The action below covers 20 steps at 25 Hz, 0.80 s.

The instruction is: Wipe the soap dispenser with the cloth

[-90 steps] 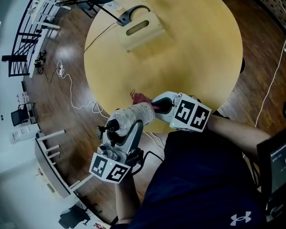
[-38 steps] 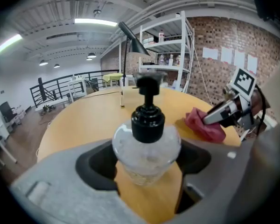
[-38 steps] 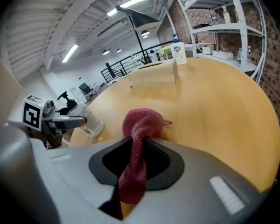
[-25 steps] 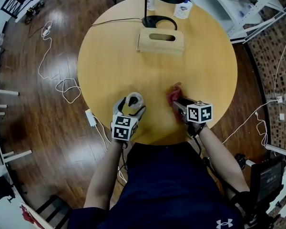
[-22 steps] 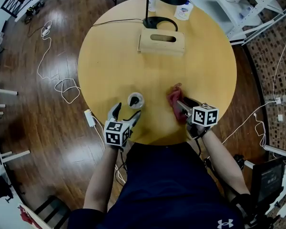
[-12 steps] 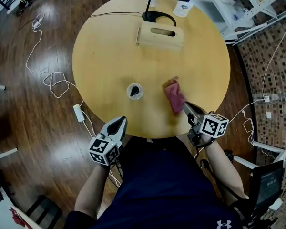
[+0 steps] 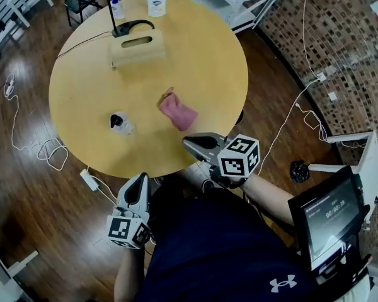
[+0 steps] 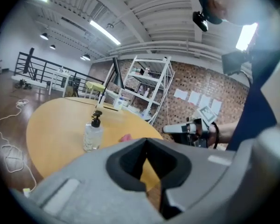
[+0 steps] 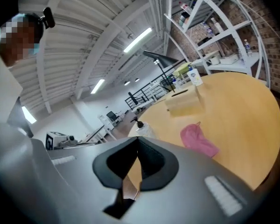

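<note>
Now my left gripper [image 7: 138, 189] and right gripper [image 7: 191, 143] are both pinched shut on nothing, by the round table's [image 7: 201, 55] near edge. The soap dispenser [image 7: 120, 123] stands upright at near left, with the pink cloth [image 7: 178, 112] lying loose to its right. The wiping seems done; otherwise I'd reopen for the cloth.

Loft-style lab or workshop: brick wall [image 7: 315, 17] at 1 o'clock, white shelving rack [image 8: 149, 76] at 12, monitor [image 7: 327, 211] on a stand at 4, loose cables [image 7: 41, 148] across wood floor [image 7: 25, 194] at 9, strip lights [image 8: 104, 31] under exposed ceiling, black railing [image 8: 35, 59].
</note>
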Tool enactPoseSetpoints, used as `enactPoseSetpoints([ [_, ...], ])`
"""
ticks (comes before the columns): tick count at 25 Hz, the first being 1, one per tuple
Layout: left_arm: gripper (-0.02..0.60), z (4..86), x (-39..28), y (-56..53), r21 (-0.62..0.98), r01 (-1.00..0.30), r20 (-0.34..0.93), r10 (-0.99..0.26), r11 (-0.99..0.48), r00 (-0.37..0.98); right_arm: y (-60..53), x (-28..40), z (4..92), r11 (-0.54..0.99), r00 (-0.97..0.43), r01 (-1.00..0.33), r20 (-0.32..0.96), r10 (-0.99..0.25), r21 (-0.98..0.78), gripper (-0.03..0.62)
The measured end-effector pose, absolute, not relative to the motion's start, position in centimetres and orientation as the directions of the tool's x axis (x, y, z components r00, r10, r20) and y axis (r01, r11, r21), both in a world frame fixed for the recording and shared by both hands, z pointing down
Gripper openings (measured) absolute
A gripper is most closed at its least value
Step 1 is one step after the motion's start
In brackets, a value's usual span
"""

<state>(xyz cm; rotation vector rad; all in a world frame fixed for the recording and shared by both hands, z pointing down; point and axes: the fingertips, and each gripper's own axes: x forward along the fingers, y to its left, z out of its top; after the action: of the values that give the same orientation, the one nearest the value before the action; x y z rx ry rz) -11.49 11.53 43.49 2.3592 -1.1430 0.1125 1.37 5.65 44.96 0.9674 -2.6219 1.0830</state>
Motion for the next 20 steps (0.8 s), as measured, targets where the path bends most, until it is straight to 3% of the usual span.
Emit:
enactPoseSetpoints([
  [4, 0.003, 40.6, -7.7, 14.0, 0.364, -0.786, 0.305, -0.733, -0.500, 0.608, 10.1, 2.3, 42.2, 0.655, -0.845, -0.529, 0.260, -0.467, -0.540, 0.009],
  [10, 0.003, 38.9, -0.6, 20.0, 0.338, -0.826, 0.364, -0.747, -0.450, 0.556, 16.4, 7.2, 39.9, 0.663, -0.878, -0.437, 0.130, -0.460, -0.608, 0.009],
  [15, 0.003, 39.6, 1.8, 21.9, 0.335, -0.842, 0.392, -0.750, -0.423, 0.532, 19.4, 9.9, 39.0, 0.711, -0.879, -0.452, 0.133, -0.459, -0.538, 0.011],
  [20, 0.003, 38.8, 3.0, 21.9, 0.335, -0.817, 0.329, -0.754, -0.469, 0.568, 20.5, 10.6, 38.9, 0.691, -0.834, -0.536, 0.176, -0.523, -0.486, 0.011],
])
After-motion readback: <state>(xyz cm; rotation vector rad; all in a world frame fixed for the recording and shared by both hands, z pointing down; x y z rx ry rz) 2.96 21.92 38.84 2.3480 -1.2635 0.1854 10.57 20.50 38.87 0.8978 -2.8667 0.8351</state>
